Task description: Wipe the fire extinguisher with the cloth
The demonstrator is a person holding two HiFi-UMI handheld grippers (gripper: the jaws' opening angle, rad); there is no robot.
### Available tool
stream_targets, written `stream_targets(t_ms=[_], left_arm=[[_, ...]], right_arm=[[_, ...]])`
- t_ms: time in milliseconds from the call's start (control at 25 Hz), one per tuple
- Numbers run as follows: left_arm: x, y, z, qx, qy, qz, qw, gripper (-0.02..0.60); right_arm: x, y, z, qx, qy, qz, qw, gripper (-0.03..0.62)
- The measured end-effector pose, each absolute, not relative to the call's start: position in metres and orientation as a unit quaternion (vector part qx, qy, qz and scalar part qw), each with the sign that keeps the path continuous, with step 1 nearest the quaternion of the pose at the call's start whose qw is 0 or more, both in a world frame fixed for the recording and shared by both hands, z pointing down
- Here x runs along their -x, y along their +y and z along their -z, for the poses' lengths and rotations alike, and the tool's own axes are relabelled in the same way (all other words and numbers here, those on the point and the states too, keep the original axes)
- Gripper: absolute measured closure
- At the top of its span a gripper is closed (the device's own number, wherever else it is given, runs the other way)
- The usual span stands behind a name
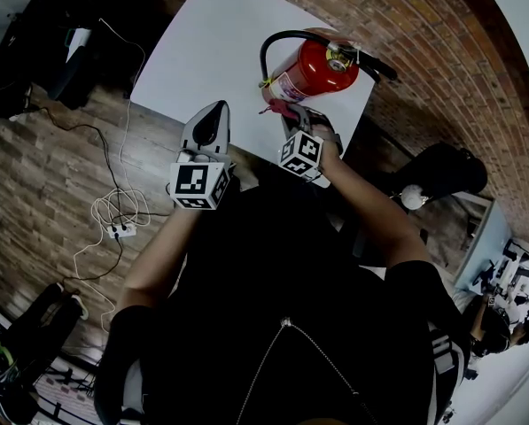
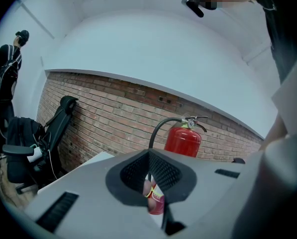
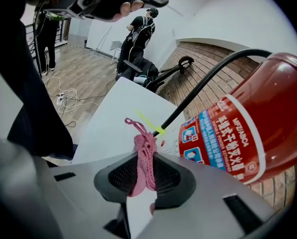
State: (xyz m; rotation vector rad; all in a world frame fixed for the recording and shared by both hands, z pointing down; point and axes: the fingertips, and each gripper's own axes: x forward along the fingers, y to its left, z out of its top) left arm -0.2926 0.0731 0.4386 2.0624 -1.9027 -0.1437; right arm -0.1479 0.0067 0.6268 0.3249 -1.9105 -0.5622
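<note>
One red cylindrical fire extinguisher [image 1: 313, 71] at 2 o'clock edge of white bench [image 1: 202, 51]; open room toward 9 o'clock. Right claw [image 3: 147, 178] grasps one pink mesh cloth [image 3: 143, 151]; left claw [image 2: 149, 183] clenched, empty.

"MFZ/ABC4" + Chinese txt on extinguisher [image 3: 247, 118]

A white rectangular table [image 1: 202, 51] stands on a wood-plank floor [image 1: 42, 175], with one edge running just beside a brick wall [image 1: 423, 25]. On its top, near the corner closest to that wall, stands a red fire extinguisher [image 1: 317, 71], upright, with a white and blue printed label [image 1: 288, 87] round its lower body. A black hose [image 1: 273, 40] arches from its valve and comes down along its side, and a black lever handle [image 1: 377, 67] juts from the valve toward the wall.
</note>
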Motion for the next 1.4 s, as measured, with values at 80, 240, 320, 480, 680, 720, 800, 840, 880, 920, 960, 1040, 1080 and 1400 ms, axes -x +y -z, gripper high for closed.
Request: stream_targets(t_ms=[80,240,320,480,680,720,800,840,880,920,960,1040,1080,1400], left_arm=[[0.292,0.072,-0.438,-0.725,-0.667,0.052,0.164,0.574],[0.291,0.071,-0.436,-0.726,-0.666,0.056,0.163,0.574],[0.291,0.070,-0.435,-0.727,-0.665,0.059,0.162,0.575],[0.293,0.067,-0.432,-0.728,-0.664,0.063,0.159,0.574],[0.292,0.067,-0.430,-0.730,-0.661,0.068,0.158,0.574],[0.292,0.066,-0.429,-0.731,-0.660,0.069,0.158,0.575],[0.291,0.065,-0.428,-0.733,-0.659,0.071,0.157,0.574],[0.291,0.064,-0.428,-0.733,-0.658,0.071,0.157,0.574],[0.291,0.064,-0.427,-0.734,-0.657,0.072,0.157,0.575],[0.291,0.064,-0.426,-0.735,-0.656,0.072,0.156,0.574],[0.290,0.063,-0.425,-0.736,-0.655,0.073,0.155,0.575],[0.289,0.062,-0.424,-0.739,-0.652,0.073,0.153,0.574],[0.288,0.062,-0.423,-0.740,-0.651,0.074,0.153,0.574],[0.286,0.058,-0.419,-0.746,-0.644,0.080,0.151,0.575]], right_arm=[[0.148,0.006,-0.616,-0.138,-0.802,0.237,0.531,0.508],[0.146,0.008,-0.593,-0.142,-0.801,0.243,0.529,0.508],[0.146,0.008,-0.581,-0.146,-0.801,0.248,0.525,0.508],[0.146,0.007,-0.554,-0.157,-0.805,0.250,0.515,0.508],[0.147,0.008,-0.513,-0.176,-0.815,0.245,0.495,0.508],[0.147,0.007,-0.505,-0.180,-0.816,0.246,0.492,0.508],[0.147,0.007,-0.488,-0.187,-0.816,0.248,0.487,0.508],[0.147,0.007,-0.480,-0.189,-0.817,0.250,0.484,0.508],[0.147,0.007,-0.472,-0.192,-0.817,0.252,0.482,0.508],[0.147,0.007,-0.464,-0.194,-0.816,0.255,0.480,0.508],[0.147,0.008,-0.456,-0.197,-0.816,0.257,0.479,0.508],[0.146,0.007,-0.443,-0.203,-0.815,0.261,0.476,0.508],[0.146,0.007,-0.436,-0.207,-0.814,0.263,0.474,0.508],[0.143,0.004,-0.400,-0.232,-0.805,0.277,0.471,0.508]])
